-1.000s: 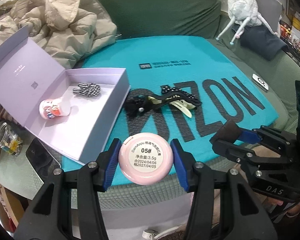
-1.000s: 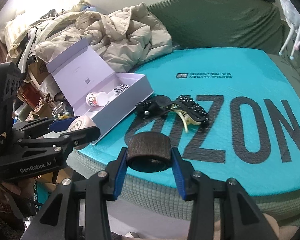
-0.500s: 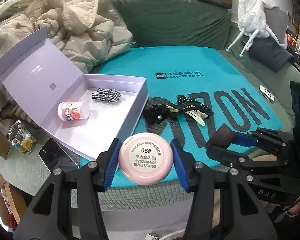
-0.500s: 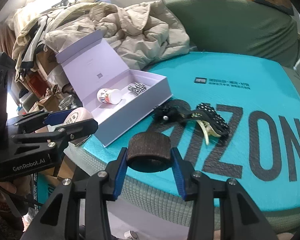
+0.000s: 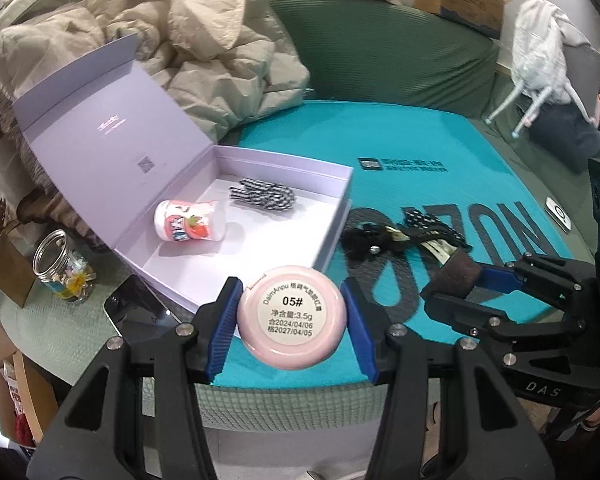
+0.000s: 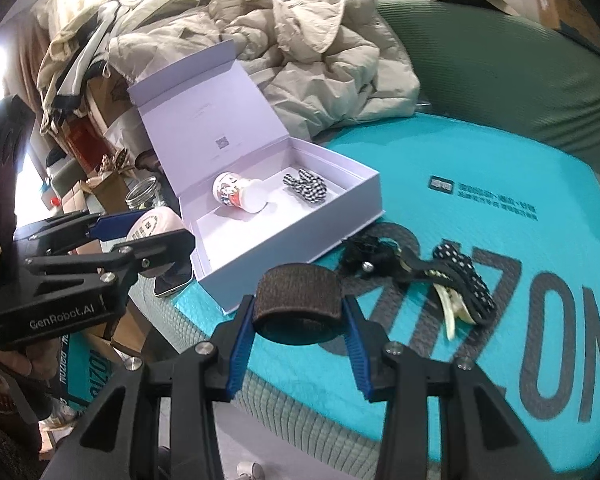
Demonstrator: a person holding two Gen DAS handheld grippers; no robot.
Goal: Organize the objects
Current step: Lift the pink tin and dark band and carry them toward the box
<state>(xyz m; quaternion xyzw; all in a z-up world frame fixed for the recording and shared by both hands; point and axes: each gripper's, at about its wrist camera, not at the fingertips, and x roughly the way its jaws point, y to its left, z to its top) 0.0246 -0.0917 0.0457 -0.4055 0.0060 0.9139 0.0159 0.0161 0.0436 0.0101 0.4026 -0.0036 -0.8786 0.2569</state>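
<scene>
My left gripper [image 5: 291, 326] is shut on a round pink compact [image 5: 291, 322] with a white label, held just off the near corner of the open lilac box [image 5: 336, 216]. My right gripper [image 6: 298, 316] is shut on a dark brown band [image 6: 298, 298]; it also shows at the right of the left wrist view, the band [image 5: 458, 270] between its fingers. Inside the box lie a small pink-and-white tub [image 5: 190, 222] and a black-and-white checked hair tie [image 5: 264, 196]. Black hair clips [image 5: 404, 234] lie in a heap on the teal mat [image 5: 420, 144], right of the box.
A beige padded jacket [image 5: 204, 60] is piled behind the box on the green sofa [image 5: 380, 48]. A phone [image 5: 140, 312] and a glass jar [image 5: 60, 266] sit left of the box. A small white gadget [image 5: 558, 212] lies at the mat's right edge.
Both grippers have shifted left toward the box with their loads still gripped, and both have rolled a little. The box now sits closer to the middle of each view.
</scene>
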